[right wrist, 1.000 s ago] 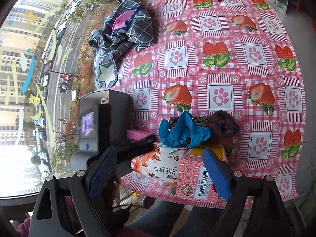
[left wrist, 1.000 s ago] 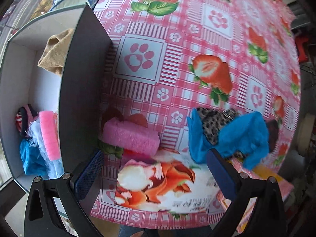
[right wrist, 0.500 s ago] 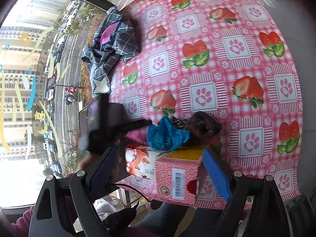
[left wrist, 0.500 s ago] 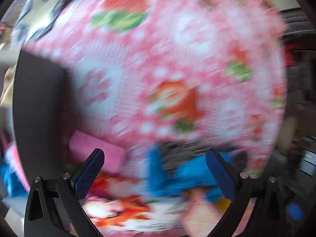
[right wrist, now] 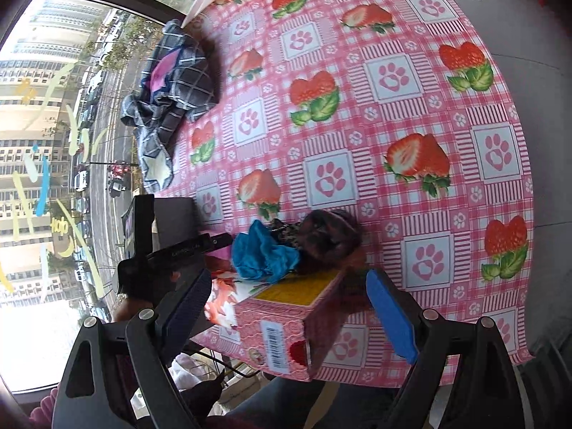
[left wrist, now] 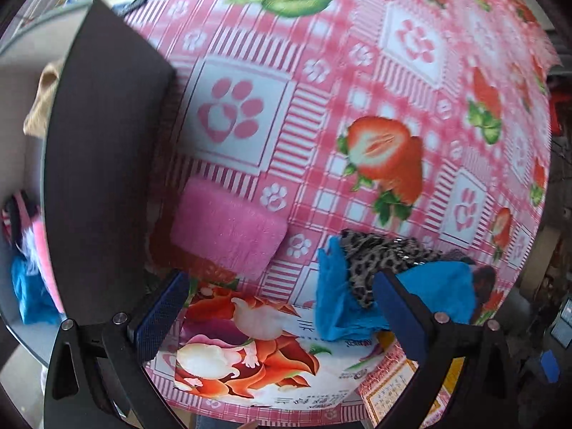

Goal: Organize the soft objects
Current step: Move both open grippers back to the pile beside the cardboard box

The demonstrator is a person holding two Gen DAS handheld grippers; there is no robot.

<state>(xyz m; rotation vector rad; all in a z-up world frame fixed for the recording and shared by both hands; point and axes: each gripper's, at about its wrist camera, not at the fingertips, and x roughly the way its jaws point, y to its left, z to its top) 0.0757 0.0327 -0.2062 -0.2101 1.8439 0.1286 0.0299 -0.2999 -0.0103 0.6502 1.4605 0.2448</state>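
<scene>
Approach, on both sides, toward the near edge of the surface (left wrist: 357,82). Compared with a second ago, looms larger in the left wrist view: the pink sponge (left wrist: 228,239), lying on the cloth-covered surface just beside the dark wall of the storage box (left wrist: 103,164). Means a drop of the left hand-held gripper (left wrist: 279,296) toward the loose things; jaws wide, nothing between the pads. Just right of the sponge, apart from it: a blue cloth (left wrist: 429,296) bundled with a leopard-print cloth (left wrist: 379,261), both touching the far side of a floral pack (left wrist: 250,350) at the near edge.

In the right wrist view, a shift as well: now centred under the right hand-held gripper (right wrist: 289,300), a pink carton (right wrist: 286,321), where earlier the view sat further left. Jaws spread wide too, as before, empty. Beyond the carton, the same blue cloth with a dark brown soft item (right wrist: 329,236) at its right. At far left, a plaid cloth (right wrist: 175,82), well apart.

Already inside the box: a tan cloth (left wrist: 43,103) and a blue piece (left wrist: 28,293), among others. Judging by that, sorting partly done; sponge and cloth bundle not yet stowed, and likely next, sponge nearest to the left jaws.
</scene>
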